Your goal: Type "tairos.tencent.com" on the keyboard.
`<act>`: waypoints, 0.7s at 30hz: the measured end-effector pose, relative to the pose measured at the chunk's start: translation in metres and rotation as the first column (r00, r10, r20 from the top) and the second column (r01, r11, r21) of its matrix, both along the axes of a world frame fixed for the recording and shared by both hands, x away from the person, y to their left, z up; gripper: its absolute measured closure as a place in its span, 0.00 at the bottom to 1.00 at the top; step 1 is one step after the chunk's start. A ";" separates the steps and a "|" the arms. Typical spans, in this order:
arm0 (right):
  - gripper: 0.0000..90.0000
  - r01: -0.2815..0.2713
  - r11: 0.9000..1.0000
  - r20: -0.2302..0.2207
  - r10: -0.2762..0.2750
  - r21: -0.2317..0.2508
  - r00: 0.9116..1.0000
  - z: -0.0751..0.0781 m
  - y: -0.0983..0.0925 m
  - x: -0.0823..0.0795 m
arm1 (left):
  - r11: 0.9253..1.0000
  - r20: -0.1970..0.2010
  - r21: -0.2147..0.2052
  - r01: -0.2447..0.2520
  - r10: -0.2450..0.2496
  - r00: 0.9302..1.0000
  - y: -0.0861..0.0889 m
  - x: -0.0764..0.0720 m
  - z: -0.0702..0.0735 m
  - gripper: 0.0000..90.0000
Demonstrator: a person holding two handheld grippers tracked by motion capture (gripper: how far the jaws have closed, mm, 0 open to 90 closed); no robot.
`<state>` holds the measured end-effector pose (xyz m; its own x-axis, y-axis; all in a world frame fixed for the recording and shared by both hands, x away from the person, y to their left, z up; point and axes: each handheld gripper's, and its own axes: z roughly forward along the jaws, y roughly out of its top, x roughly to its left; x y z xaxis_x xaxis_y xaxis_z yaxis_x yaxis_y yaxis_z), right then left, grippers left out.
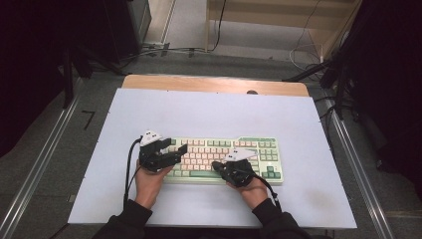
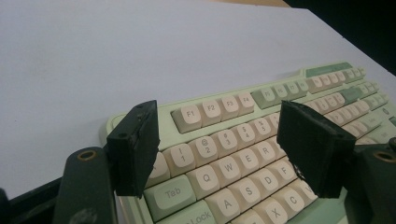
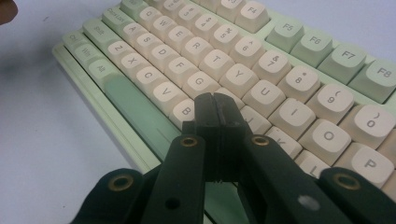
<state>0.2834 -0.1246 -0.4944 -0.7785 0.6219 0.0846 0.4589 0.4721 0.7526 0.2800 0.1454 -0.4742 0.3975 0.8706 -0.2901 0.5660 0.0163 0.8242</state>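
High view: green/cream keyboard (image 1: pixel 224 158) lies on white worktop (image 1: pixel 209 114), near its front edge. Left gripper (image 1: pixel 175 150) hovers over keyboard's left end, jaws wide, nothing betw. them; left gripper view has number and QWERTY rows in the gap. Right gripper (image 3: pixel 214 108) w/ jaws pressed together, tips at keyboard's lower-middle keys, by B and spacebar (image 3: pixel 135 109).

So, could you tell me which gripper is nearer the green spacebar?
Right. The right gripper is shut just above the spacebar; the left gripper hovers open over the number keys.
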 end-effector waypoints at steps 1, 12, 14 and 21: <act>0.97 0.000 1.000 0.001 0.000 0.003 1.000 0.001 0.000 0.000 | 1.000 0.002 -0.004 -0.001 0.001 1.000 0.000 0.000 0.000 0.33; 0.89 0.056 0.995 0.021 -0.058 0.081 0.998 0.017 -0.020 0.003 | 1.000 -0.001 -0.006 0.003 -0.003 1.000 0.000 0.000 0.000 0.33; 0.78 0.065 0.994 0.028 -0.068 0.089 0.997 0.019 -0.024 0.005 | 1.000 -0.003 -0.004 0.006 -0.006 1.000 -0.001 0.000 0.000 0.33; 0.48 0.127 0.986 0.024 -0.130 0.107 0.991 0.023 -0.038 0.011 | 1.000 -0.001 -0.003 0.014 -0.014 1.000 -0.003 0.000 -0.001 0.33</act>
<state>0.2941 -0.1628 -0.4717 -0.6959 0.7059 0.1320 0.4867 0.3285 0.8094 0.2795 0.1424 -0.4748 0.4095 0.8638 -0.2935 0.5672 0.0110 0.8235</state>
